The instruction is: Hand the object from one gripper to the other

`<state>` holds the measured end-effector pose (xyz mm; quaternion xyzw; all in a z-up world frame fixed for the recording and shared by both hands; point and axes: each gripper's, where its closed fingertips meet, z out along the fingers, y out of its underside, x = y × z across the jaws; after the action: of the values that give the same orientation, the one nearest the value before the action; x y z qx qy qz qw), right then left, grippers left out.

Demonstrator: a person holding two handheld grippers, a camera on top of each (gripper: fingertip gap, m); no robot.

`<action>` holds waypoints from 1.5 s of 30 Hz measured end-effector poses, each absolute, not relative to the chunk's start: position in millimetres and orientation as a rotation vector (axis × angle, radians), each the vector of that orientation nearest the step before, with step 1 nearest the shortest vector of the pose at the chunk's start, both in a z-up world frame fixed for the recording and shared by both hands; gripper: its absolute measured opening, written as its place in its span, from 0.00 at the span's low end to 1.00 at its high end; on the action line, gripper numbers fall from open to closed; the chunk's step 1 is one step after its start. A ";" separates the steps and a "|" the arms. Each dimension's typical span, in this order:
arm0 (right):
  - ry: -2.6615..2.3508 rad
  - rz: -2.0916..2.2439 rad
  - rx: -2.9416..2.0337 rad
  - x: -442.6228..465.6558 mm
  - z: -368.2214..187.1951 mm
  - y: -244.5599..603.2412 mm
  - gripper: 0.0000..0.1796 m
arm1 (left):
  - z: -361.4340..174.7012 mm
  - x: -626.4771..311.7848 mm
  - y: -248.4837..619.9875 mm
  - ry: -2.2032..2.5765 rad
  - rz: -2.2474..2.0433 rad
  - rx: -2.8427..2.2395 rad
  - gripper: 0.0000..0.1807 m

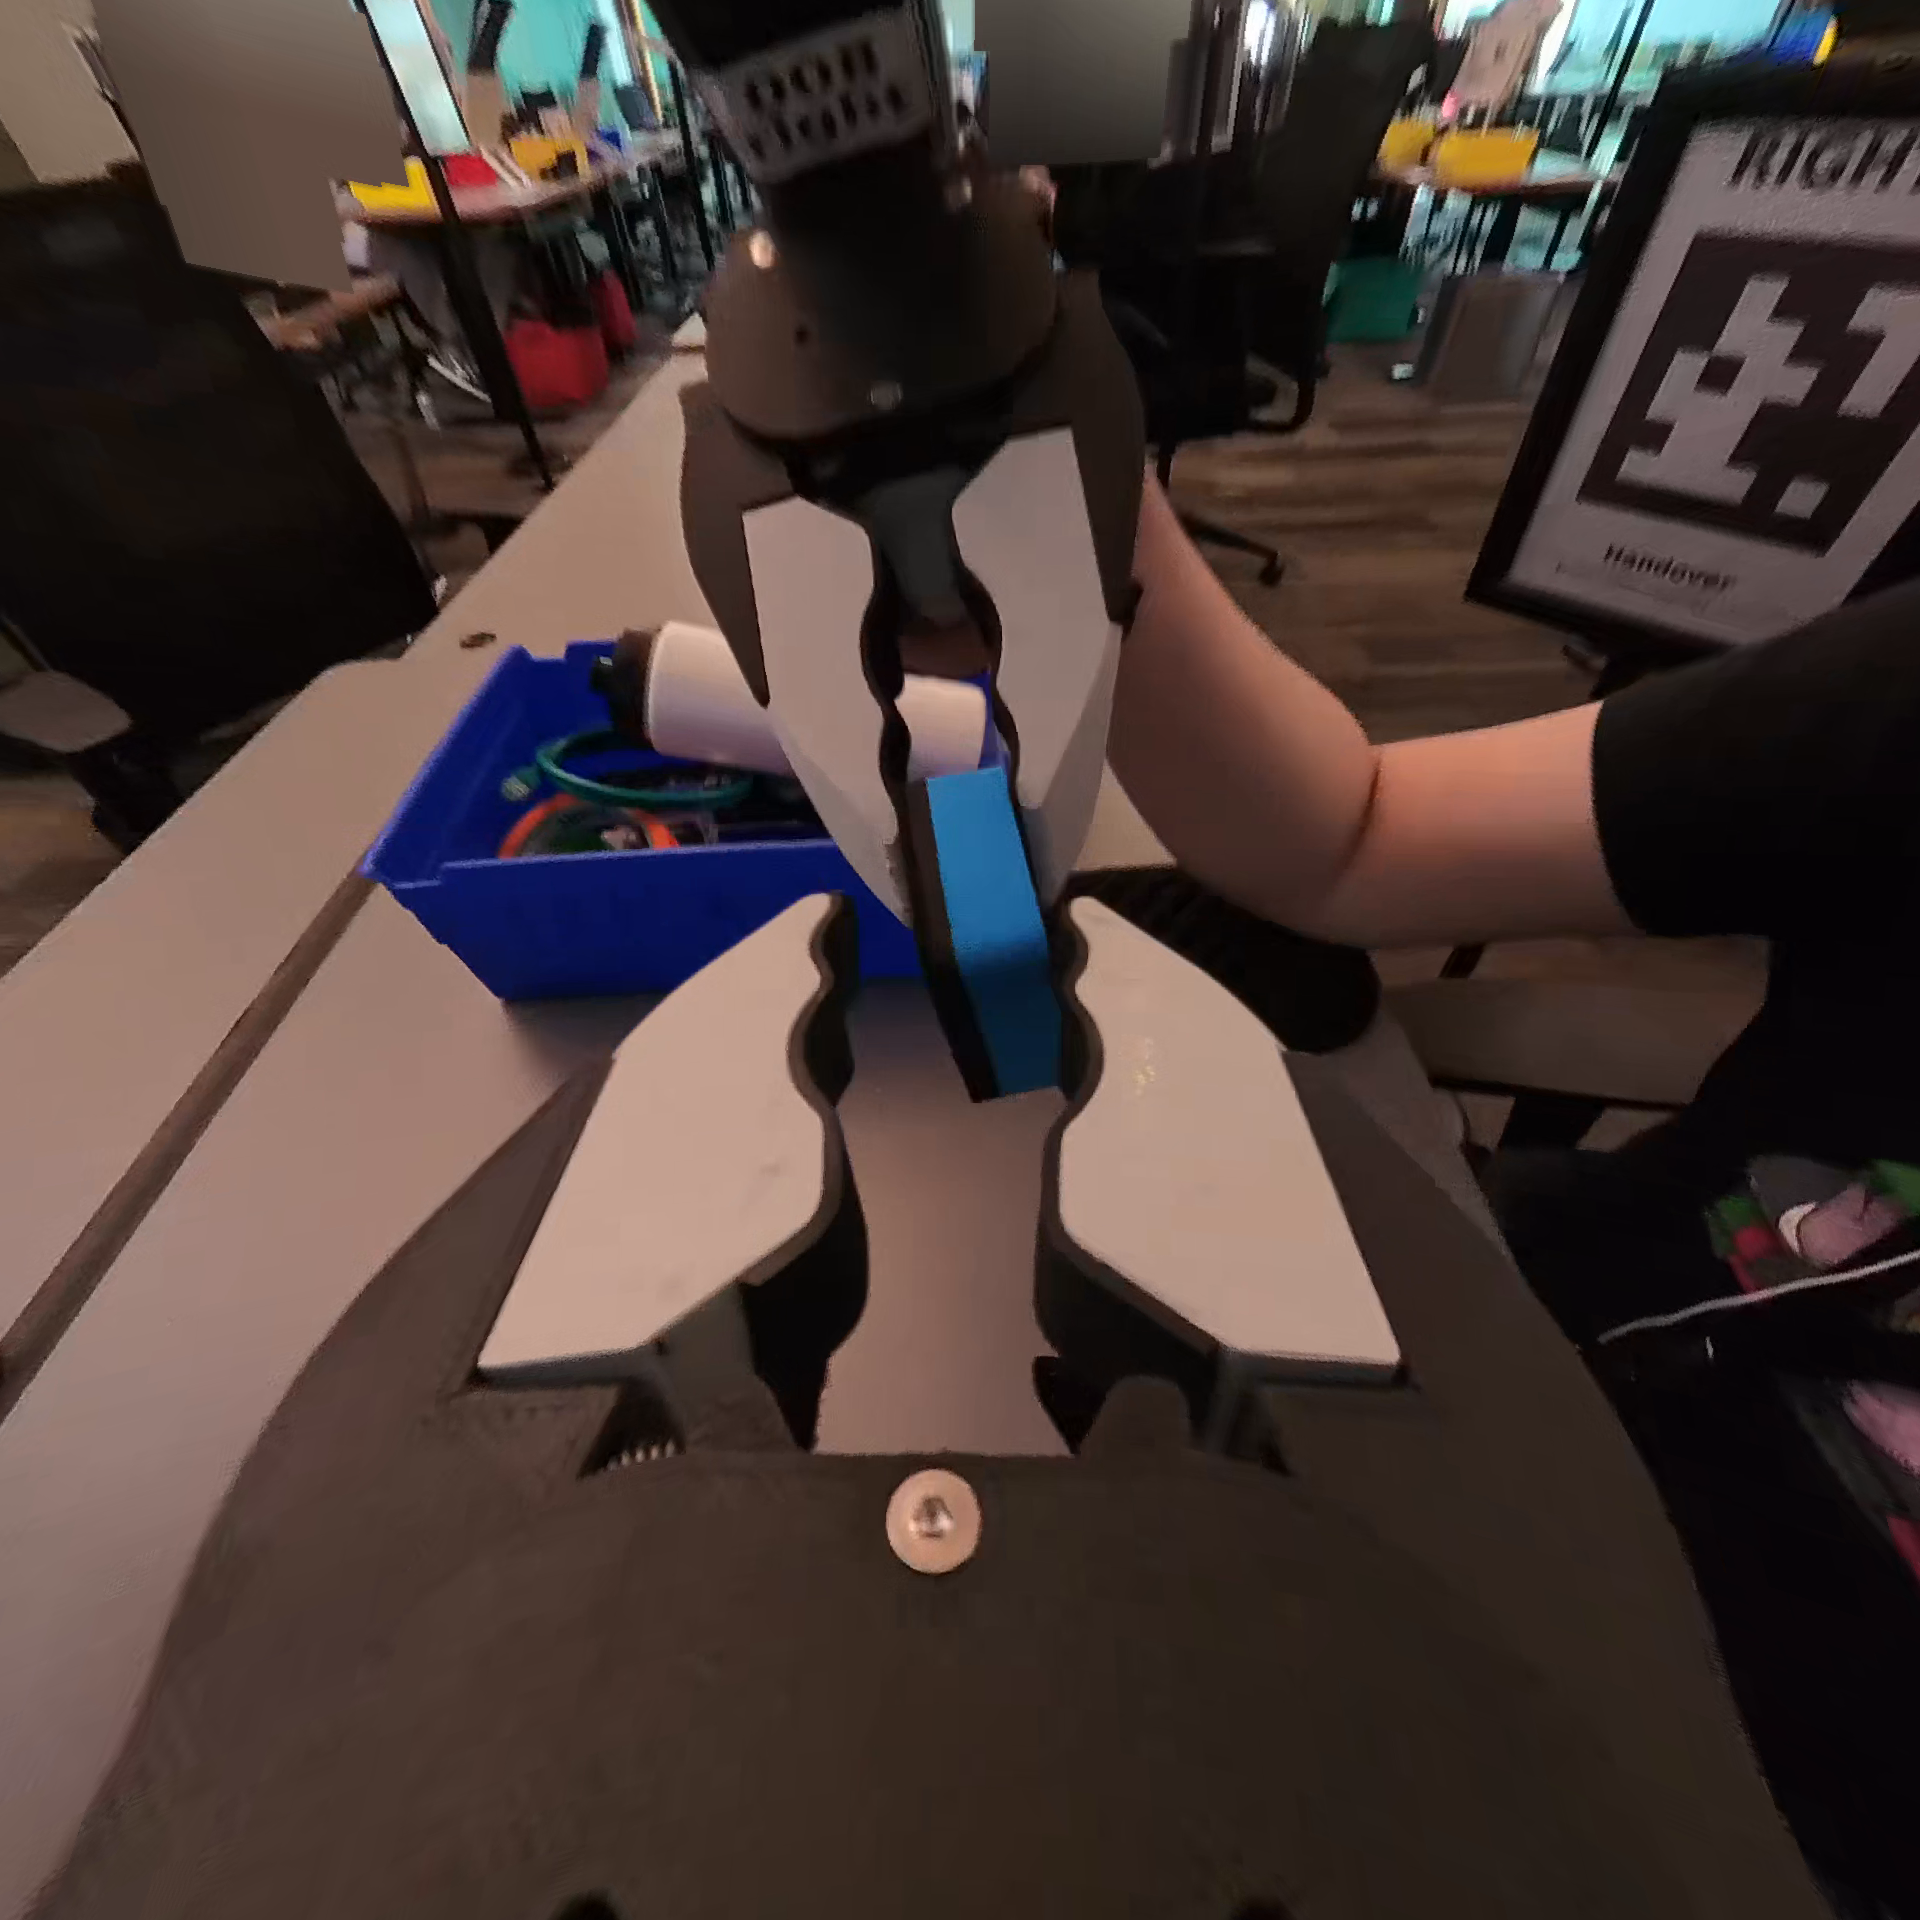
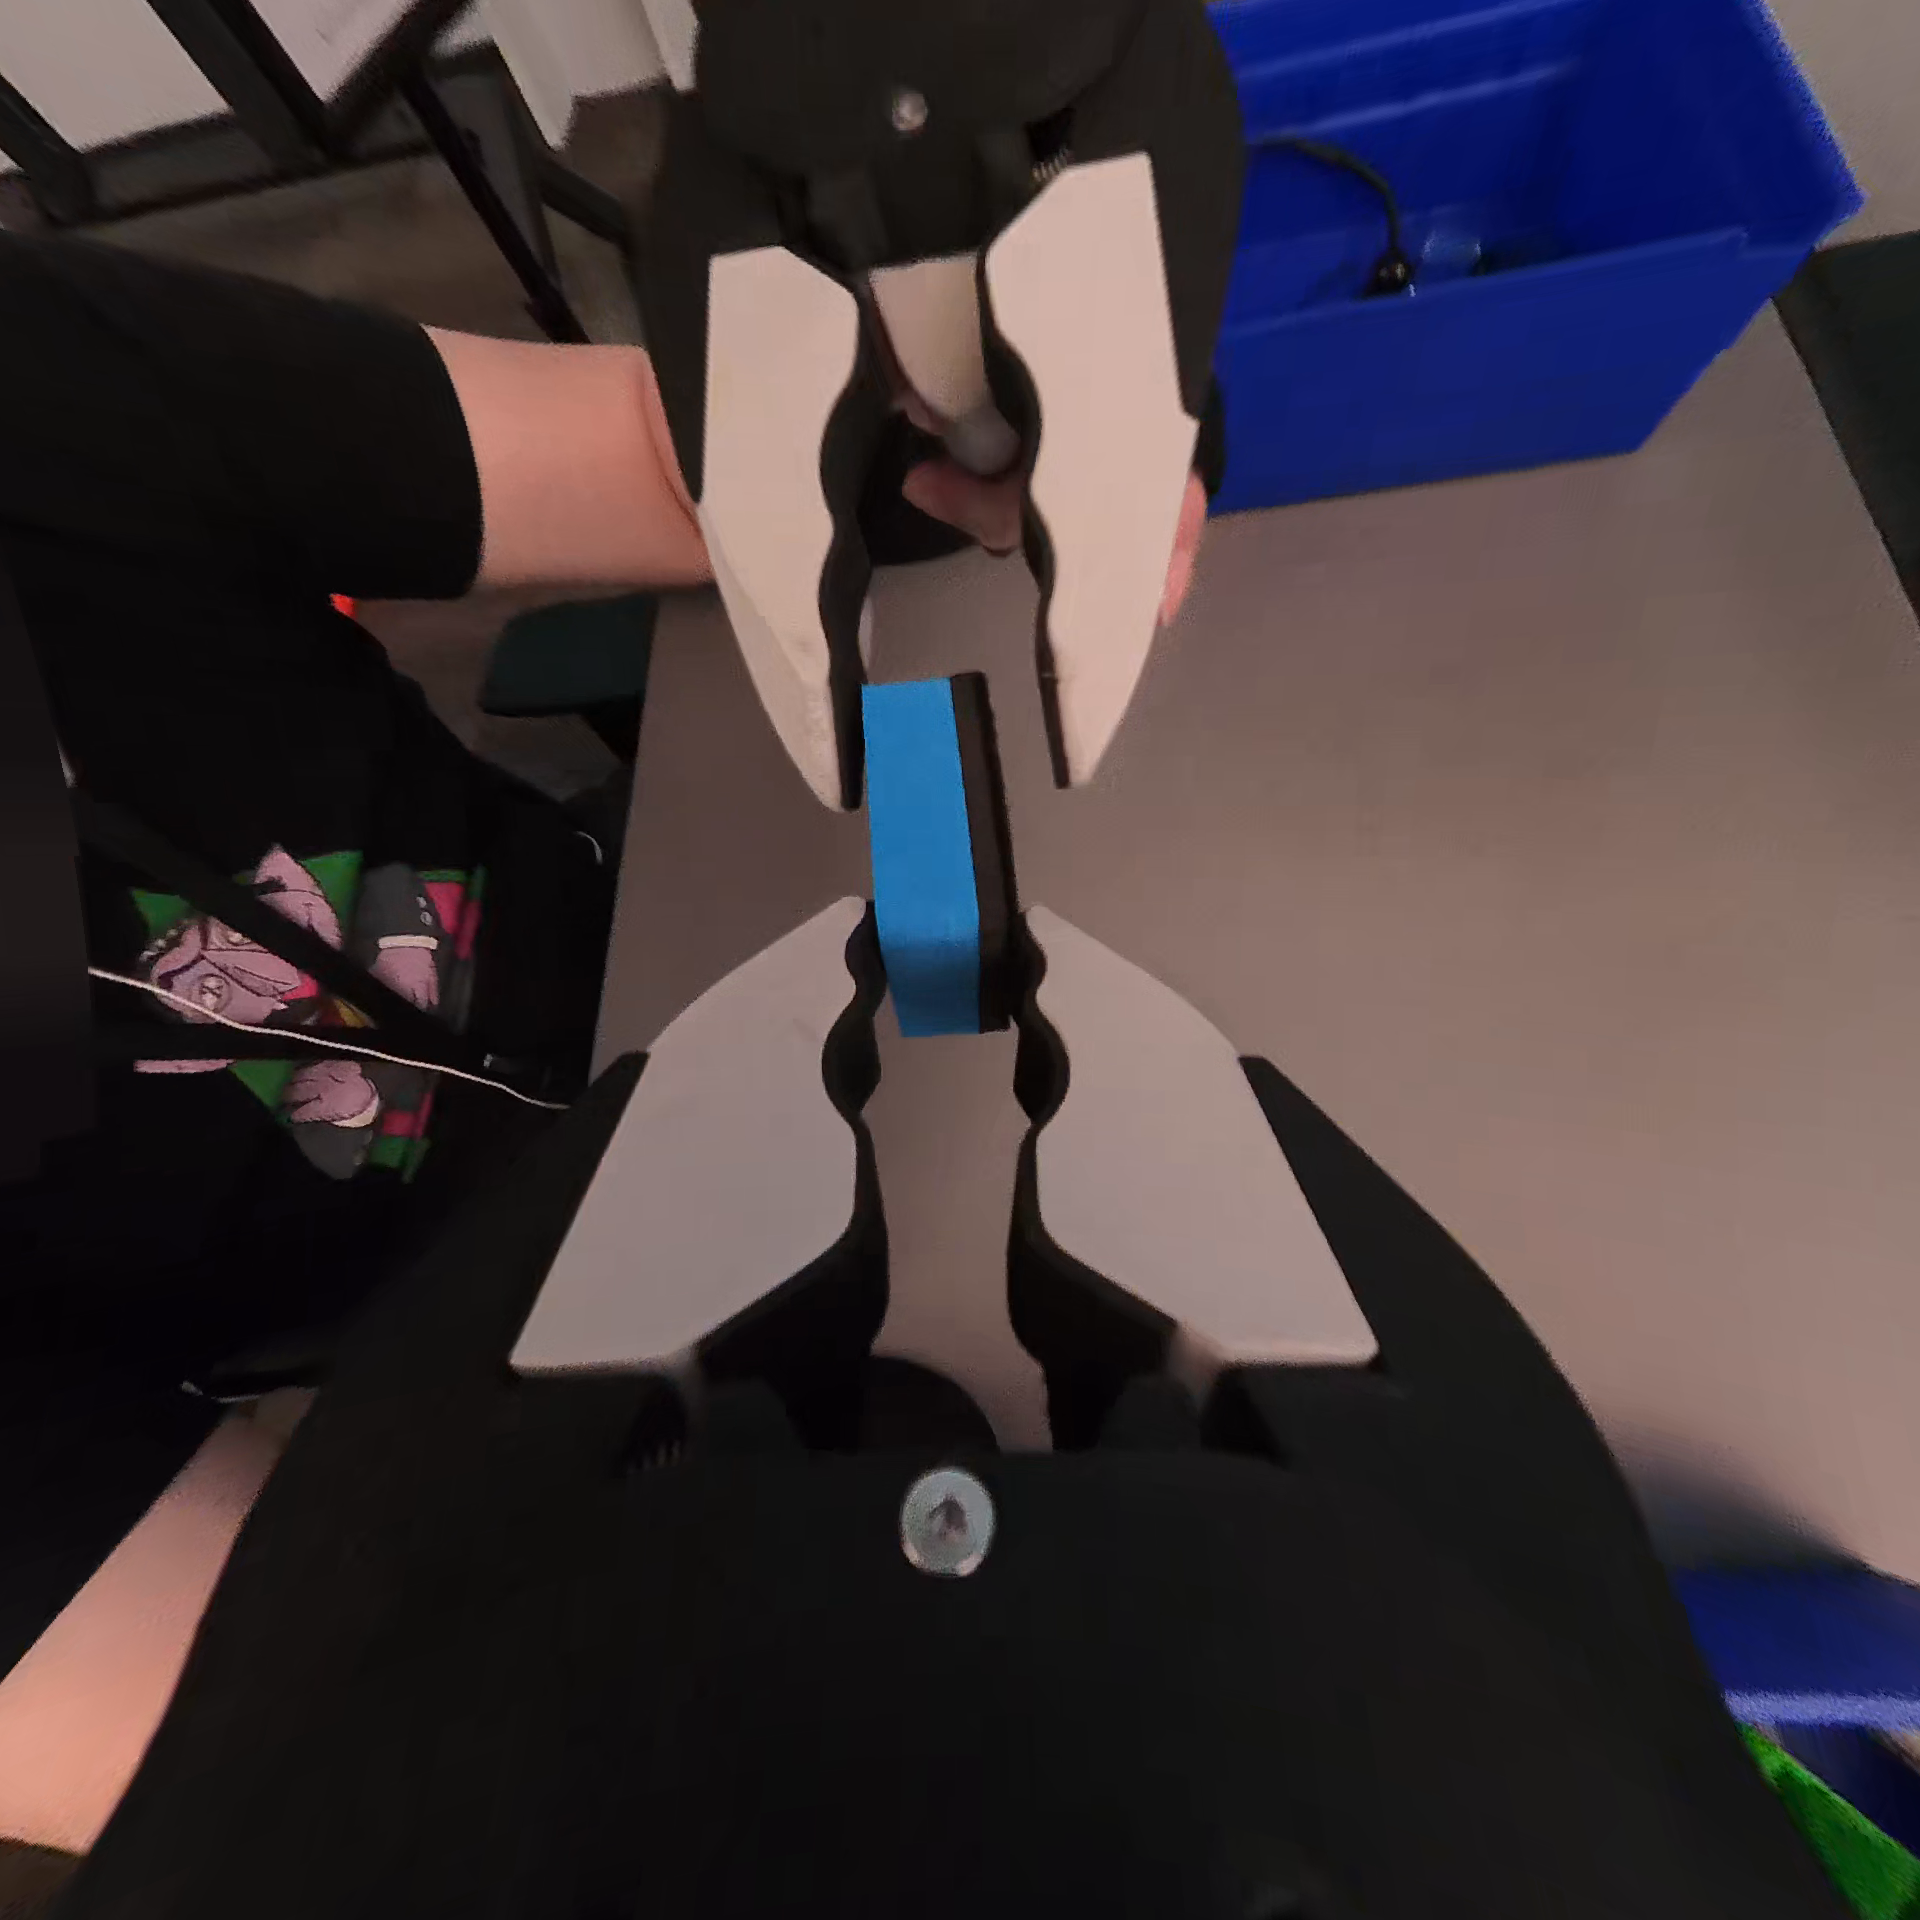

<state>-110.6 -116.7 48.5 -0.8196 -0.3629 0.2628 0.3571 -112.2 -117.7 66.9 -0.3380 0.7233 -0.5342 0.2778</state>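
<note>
Object: blue foam block with a black backing (image 2: 928, 862), held upright in mid-air between the two claws, above the grey worktop (image 2: 1455, 831).

Right claw (image 2: 945, 920): clamped on the block's near end, both fingertips pressed against its faces in the right wrist view.

Left claw (image 1: 951, 914): spread apart around the block's other end; right-hand finger touching or just beside the blue face, wide gap on the black side; not yet gripping.

Block relative to left claw: between the fingertips, off-centre toward the right-hand finger, reaching only a little way in.

Beyond the left claw: blue bin (image 1: 623, 914) on the worktop, with a white bottle (image 1: 717, 707) and coiled cables inside; framed marker sign (image 1: 1714, 416) off to the right.

Done so far: block lifted, both claws brought tip to tip, receiver placed around the free end.

Left to do: by judgement, closing the left claw firmly on the block, then opening the right claw and drawing it away.

Progress: roughly midway; transfer itself not yet made.

Risk: shallow, off-centre bite likely to let the soft block twist on release.
</note>
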 end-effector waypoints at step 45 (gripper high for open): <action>-1.017 -0.764 -1.025 -74.4 143.4 -74.1 0.13 | 139.4 -129.0 -92.2 1.530 -1.587 -0.962 0.33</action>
<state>-74.4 -74.1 143.4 -0.4573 -0.4538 -0.3408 0.6847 -129.0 -92.2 139.4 -0.3730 0.5937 -0.6155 0.3600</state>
